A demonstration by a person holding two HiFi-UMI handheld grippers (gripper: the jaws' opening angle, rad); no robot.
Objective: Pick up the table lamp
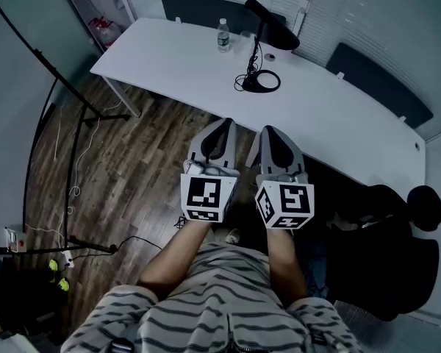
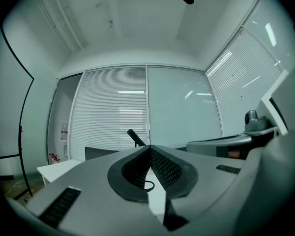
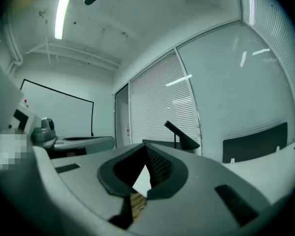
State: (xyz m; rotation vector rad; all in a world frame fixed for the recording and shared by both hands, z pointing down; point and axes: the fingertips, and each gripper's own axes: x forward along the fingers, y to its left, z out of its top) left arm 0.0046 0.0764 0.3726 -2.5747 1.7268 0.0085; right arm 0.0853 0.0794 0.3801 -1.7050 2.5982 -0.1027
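Observation:
The table lamp (image 1: pixel 262 50) is black, with a slanted head, a thin stem and a ring base, and stands on the white table (image 1: pixel 176 57) towards its far side. It also shows as a small shape past the jaw tips: the lamp (image 2: pixel 136 137) in the left gripper view, the lamp (image 3: pixel 182 136) in the right one. My left gripper (image 1: pixel 223 126) and right gripper (image 1: pixel 270 131) are held side by side over the floor, short of the table's near edge and well away from the lamp. Both point level at the table, shut and with nothing in them.
A water bottle (image 1: pixel 223 35) stands left of the lamp. Dark chair backs (image 1: pixel 206 9) line the table's far side. A black office chair (image 1: pixel 386 248) is at my right, and a stand with cables (image 1: pixel 77 134) at my left on the wood floor.

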